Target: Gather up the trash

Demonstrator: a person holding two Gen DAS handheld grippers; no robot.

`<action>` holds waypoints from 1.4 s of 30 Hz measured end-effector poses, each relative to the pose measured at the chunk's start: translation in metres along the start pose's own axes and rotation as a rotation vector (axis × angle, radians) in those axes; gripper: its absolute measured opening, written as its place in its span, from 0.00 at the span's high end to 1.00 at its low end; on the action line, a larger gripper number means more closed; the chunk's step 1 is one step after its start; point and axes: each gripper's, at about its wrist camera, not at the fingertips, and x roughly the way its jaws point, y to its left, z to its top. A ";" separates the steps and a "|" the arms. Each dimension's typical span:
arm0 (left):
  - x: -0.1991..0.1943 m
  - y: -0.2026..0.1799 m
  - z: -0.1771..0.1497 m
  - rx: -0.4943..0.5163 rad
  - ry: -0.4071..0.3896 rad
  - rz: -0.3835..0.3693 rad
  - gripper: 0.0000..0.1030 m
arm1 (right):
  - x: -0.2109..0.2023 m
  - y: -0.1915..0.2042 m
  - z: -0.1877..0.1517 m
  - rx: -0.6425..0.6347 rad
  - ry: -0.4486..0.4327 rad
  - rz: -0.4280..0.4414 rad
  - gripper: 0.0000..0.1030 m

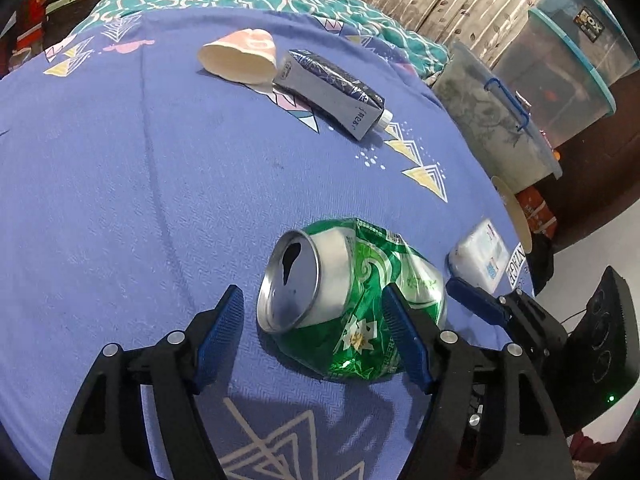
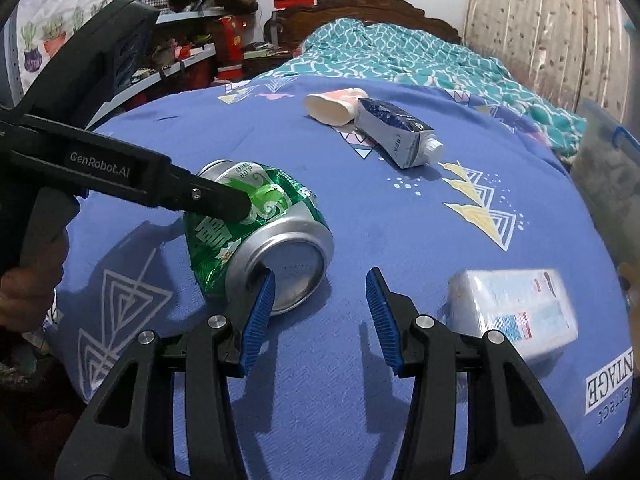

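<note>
**Both grippers low at the crushed can on the blue bedspread**

Nearest in the left wrist view, the left gripper [image 1: 314, 338] stands with its jaws wide, the blue ribbed pads on either side of a crushed green aluminium drink can [image 1: 352, 300]. The can lies on its side on the blue patterned bedspread [image 1: 120, 180], its open silver top turned to the left pad; the right pad lies against or just in front of the can's dented green flank, and whether it touches cannot be told. No squeeze shows.

In the right wrist view the right gripper [image 2: 320, 316] also has its jaws wide apart, with bare cloth between them. Its left pad overlaps the silver end of the can [image 2: 260, 236] in the picture; contact cannot be told. The left gripper's black arm reaches in from the left over the can's green side.

Just right of the right gripper lies a white plastic-wrapped tissue pack [image 2: 516, 312], near the bed's right edge.

Farther off, near the middle of the bed, a grey and dark-blue drink carton with a white screw cap [image 2: 394, 132] lies on its side, and touching its far left end is a flattened cream paper cup [image 2: 332, 108]. Beyond them lies a teal patterned quilt [image 2: 400, 56], with clear plastic storage bins [image 1: 560, 68] stacked to the right of the bed.
</note>
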 end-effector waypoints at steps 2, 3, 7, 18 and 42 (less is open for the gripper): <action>0.000 0.002 -0.001 -0.009 0.005 -0.012 0.32 | -0.003 -0.005 -0.001 0.019 -0.001 -0.007 0.52; 0.000 0.004 -0.002 -0.015 0.008 -0.021 0.32 | -0.004 -0.007 -0.001 0.028 -0.001 -0.012 0.52; -0.004 0.008 -0.003 -0.035 0.008 -0.060 0.27 | -0.009 -0.020 -0.004 0.070 -0.004 -0.034 0.51; -0.010 0.019 -0.013 -0.082 0.023 -0.151 0.25 | -0.046 -0.077 -0.010 0.247 -0.088 -0.101 0.45; 0.009 0.016 -0.006 -0.114 0.072 -0.217 0.25 | -0.026 -0.172 -0.042 0.665 -0.062 0.008 0.24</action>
